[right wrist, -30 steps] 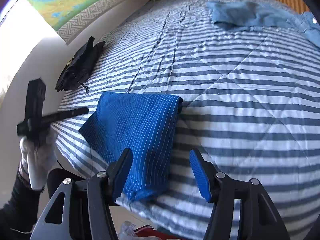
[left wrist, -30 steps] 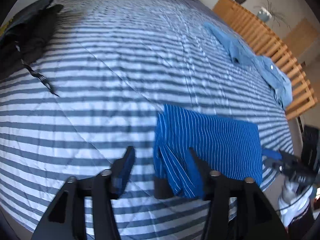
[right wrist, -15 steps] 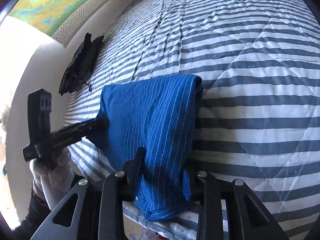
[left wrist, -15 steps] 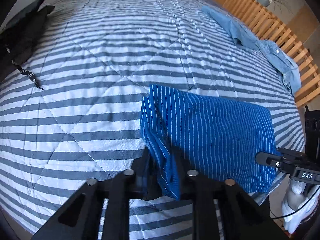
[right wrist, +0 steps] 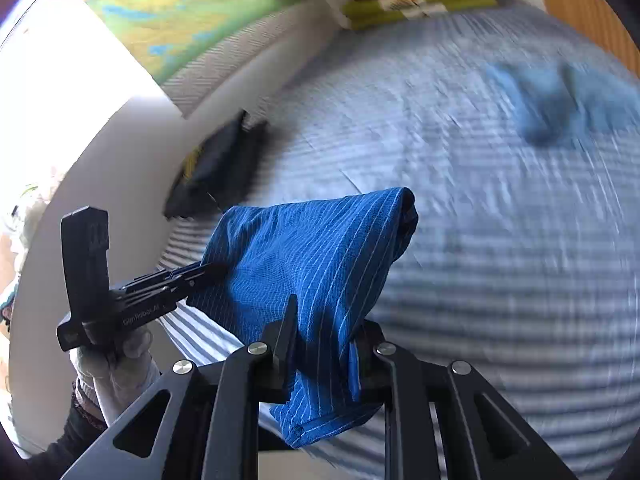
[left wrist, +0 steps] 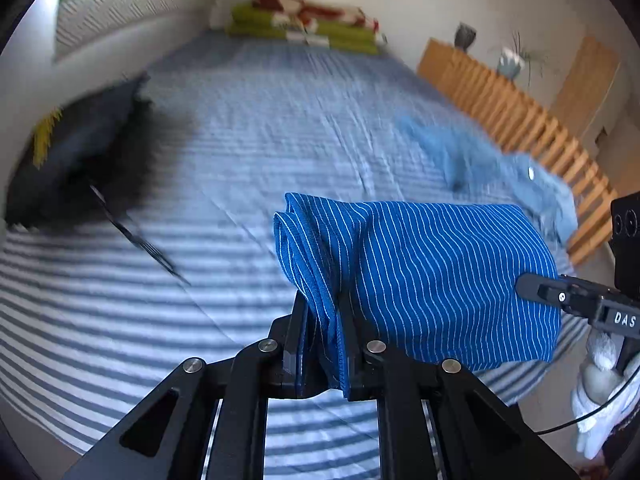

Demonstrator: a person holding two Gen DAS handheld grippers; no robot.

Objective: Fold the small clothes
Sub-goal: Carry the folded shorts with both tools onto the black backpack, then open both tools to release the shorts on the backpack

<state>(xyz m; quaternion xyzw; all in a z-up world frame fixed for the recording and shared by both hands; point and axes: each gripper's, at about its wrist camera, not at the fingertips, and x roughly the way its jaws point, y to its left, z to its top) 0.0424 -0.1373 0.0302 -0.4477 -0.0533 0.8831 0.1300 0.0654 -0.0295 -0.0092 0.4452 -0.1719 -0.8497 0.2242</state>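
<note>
So the biggest thing in the room is the bed with its blue-and-white striped quilt (left wrist: 248, 160), and it takes up pretty much everything both cameras can see. One wooden slatted frame (left wrist: 516, 112) runs along the right side, and there's one stack of green and red folded bedding (left wrist: 308, 24) up at the far end. On the quilt itself I count two spare garments: one dark one (left wrist: 84, 156) over on the left and one light blue denim-looking shirt (left wrist: 500, 168) on the right, though both are smeared by motion blur so I wouldn't swear to what exactly they are. Then the one thing that matters, the folded blue pinstriped garment (left wrist: 432, 276), which is up off the quilt, held near the bed's near edge. It's strung between the two tools with its long axis running side to side, so each gripper has one short end and neither is really nearer than the other. The left gripper (left wrist: 324, 320) has its fingers clamped on the left end, where the layers bunch into a thick roll. The right gripper (right wrist: 324, 328) is pinched down on the right end, with a corner of cloth hanging below the fingers. I'd guess the next bit is either laying it flat further in or bringing one end across to the other for another fold.
</note>
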